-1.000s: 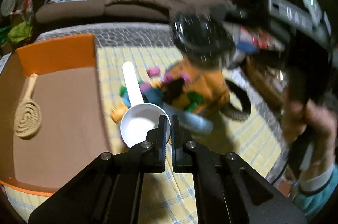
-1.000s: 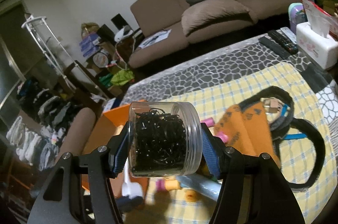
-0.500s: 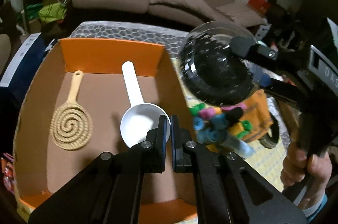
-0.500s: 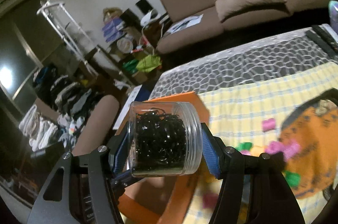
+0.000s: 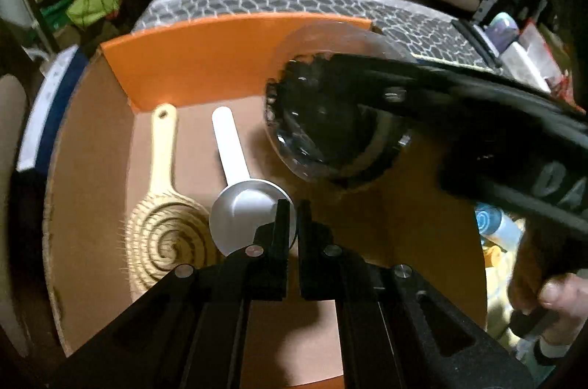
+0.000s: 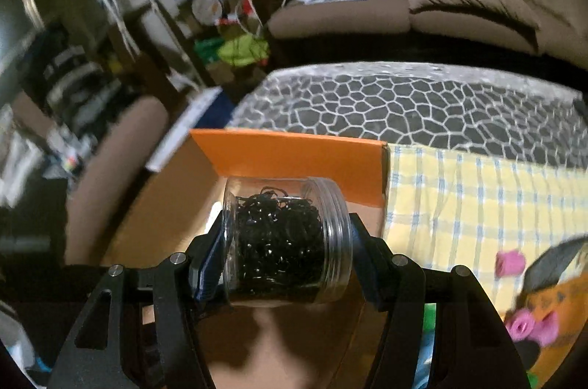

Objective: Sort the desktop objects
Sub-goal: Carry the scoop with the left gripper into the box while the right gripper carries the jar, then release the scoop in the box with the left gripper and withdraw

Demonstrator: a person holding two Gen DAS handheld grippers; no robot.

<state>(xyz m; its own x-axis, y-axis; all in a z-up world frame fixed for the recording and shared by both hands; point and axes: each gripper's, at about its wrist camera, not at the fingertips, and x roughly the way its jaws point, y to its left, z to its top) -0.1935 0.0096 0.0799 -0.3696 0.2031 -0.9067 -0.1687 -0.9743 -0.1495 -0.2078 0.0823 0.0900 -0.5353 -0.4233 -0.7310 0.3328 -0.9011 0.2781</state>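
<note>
1. Left wrist view: left tool (image 5: 290,220), jaws together on the white scoop's (image 5: 242,205) rim over the orange box (image 5: 228,58); the thin rim could slip.
2. Right tool (image 6: 286,242) clamps the clear jar (image 6: 283,238) of black bands above that box; released sideways, it probably rolls onto the hairbrush (image 5: 165,223).

The room is dim and warm-toned, the corners falling to black where the fisheye rounds everything off and bends straight edges. In the left wrist view the clear jar (image 5: 330,117) is smeared with motion blur and carries small glints; the hairbrush (image 5: 165,223) is soft too. The orange box (image 6: 294,150) catches the most light. In the right wrist view the jar throws a soft shadow below itself, and the clutter at left streaks into blur.
</note>
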